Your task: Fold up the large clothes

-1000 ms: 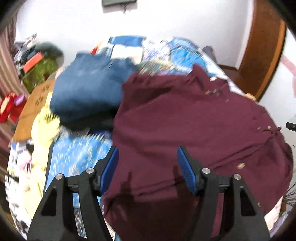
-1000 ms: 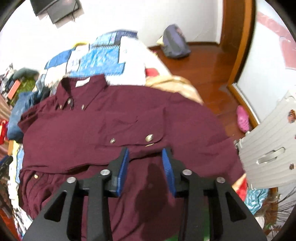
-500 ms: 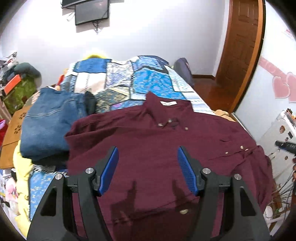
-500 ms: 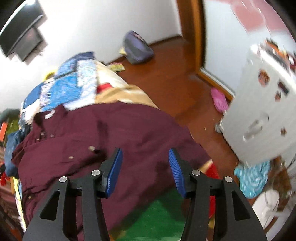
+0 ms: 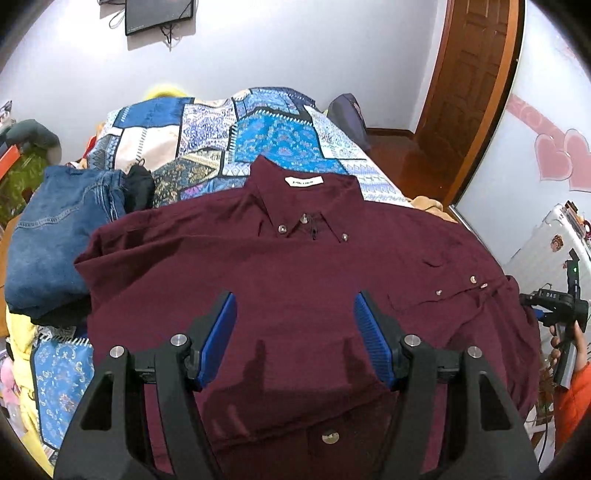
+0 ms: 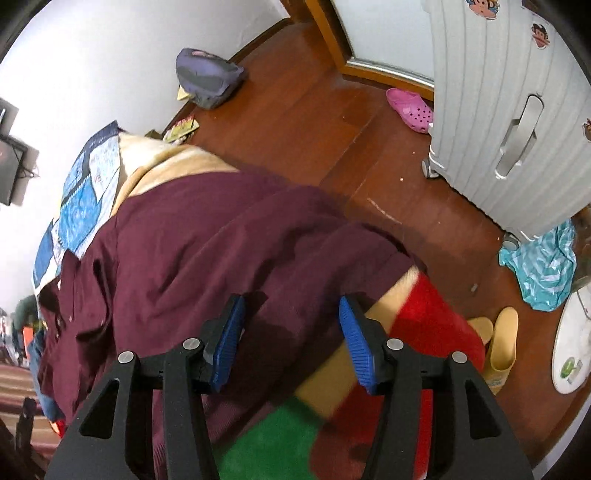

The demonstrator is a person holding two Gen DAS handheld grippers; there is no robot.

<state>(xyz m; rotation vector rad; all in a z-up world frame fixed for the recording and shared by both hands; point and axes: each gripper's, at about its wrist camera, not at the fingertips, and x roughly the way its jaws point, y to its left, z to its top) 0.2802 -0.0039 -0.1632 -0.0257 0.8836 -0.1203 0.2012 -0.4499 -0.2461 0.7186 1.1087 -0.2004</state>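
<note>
Our maroon button-up cotton shirt (image 5: pixel 295 280) lies spread on the patchwork bedspread (image 5: pixel 258 140), folded blue jeans (image 5: pixel 55 236) touching its sleeve. Left gripper (image 5: pixel 295 325) hovers above it, gaping, empty. Right gripper (image 6: pixel 291 332), jaws just been opening, holds nothing over the shirt's floor-side edge.

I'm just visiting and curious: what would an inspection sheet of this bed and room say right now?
Surface: bed with blue patchwork quilt.
Job's things: maroon shirt spread front-up, collar away from the left camera; its right side hangs over the bed edge.
Clutter: folded jeans left of the shirt; red-and-green blanket under its edge.
Grippers: left gripper open above the shirt; right gripper open over the hanging side, fingers just been opening, nothing between them.
Cables: wires dangle from the wall screen.
Surroundings: white suitcase, pink clog, backpack on the wooden floor.
</note>
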